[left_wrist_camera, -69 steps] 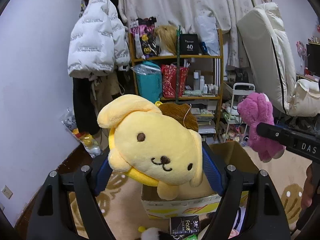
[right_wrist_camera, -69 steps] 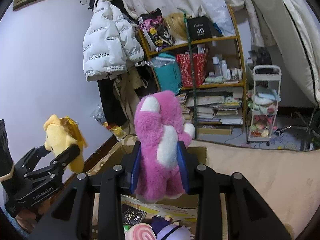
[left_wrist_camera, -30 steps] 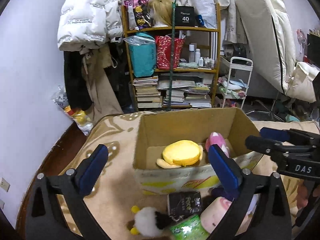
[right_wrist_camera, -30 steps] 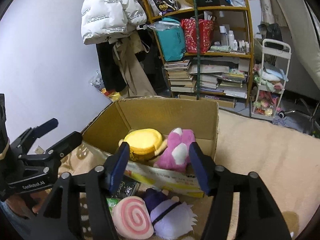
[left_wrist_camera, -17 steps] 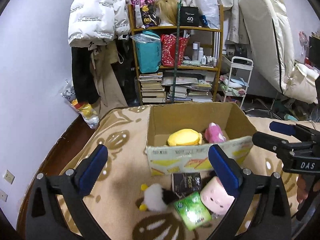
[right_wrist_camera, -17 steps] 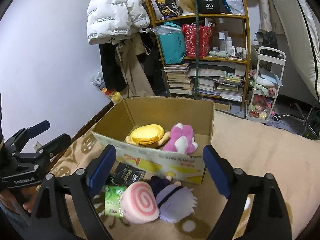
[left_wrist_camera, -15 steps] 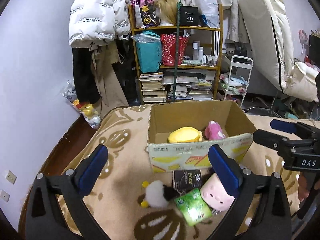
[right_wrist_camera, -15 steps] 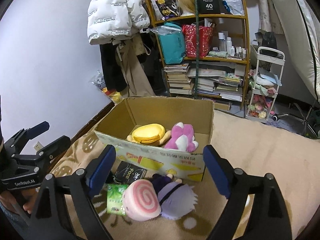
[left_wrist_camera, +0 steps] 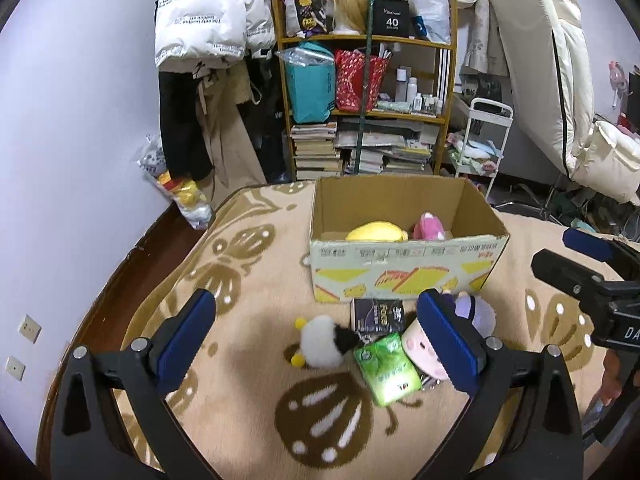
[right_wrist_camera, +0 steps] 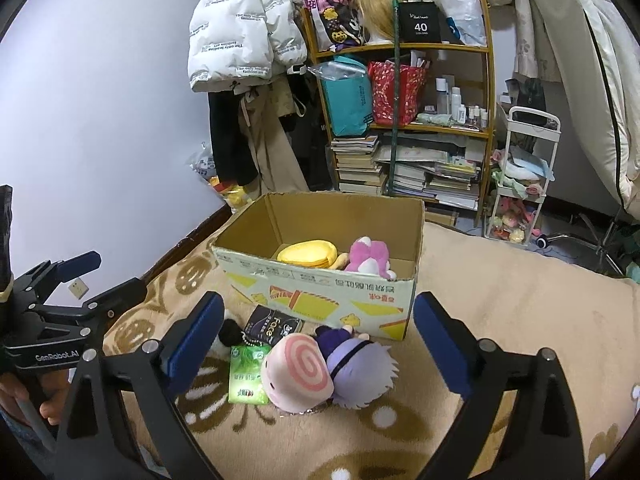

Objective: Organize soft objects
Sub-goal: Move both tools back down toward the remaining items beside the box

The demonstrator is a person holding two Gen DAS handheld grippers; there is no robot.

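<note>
An open cardboard box [left_wrist_camera: 408, 272] [right_wrist_camera: 320, 292] stands on the patterned carpet. A yellow plush [left_wrist_camera: 376, 232] [right_wrist_camera: 308, 254] and a pink plush [left_wrist_camera: 430, 230] [right_wrist_camera: 368, 258] lie inside it. On the carpet before it lie a white-and-black plush [left_wrist_camera: 320, 340], a pink swirl plush [right_wrist_camera: 298, 376], a purple-haired plush [right_wrist_camera: 360, 368], a green packet [left_wrist_camera: 386, 368] and a black pack [right_wrist_camera: 272, 328]. My left gripper [left_wrist_camera: 316, 308] hovers open and empty above the white plush. My right gripper [right_wrist_camera: 318, 308] is opening wide, pads touching nothing, above the swirl plush.
Behind the box stands a wooden shelf [left_wrist_camera: 364, 120] crowded with books and bags, with a white trolley [right_wrist_camera: 520, 184] to its right. Coats [left_wrist_camera: 208, 20] hang at the left by the wall. A white mattress [left_wrist_camera: 540, 60] leans at the right. The carpet's left edge meets dark floor.
Both plush toys were released into the box. Both grippers have since drawn back and up, so the box looks smaller and more carpet shows. The right jaws have spread wider.
</note>
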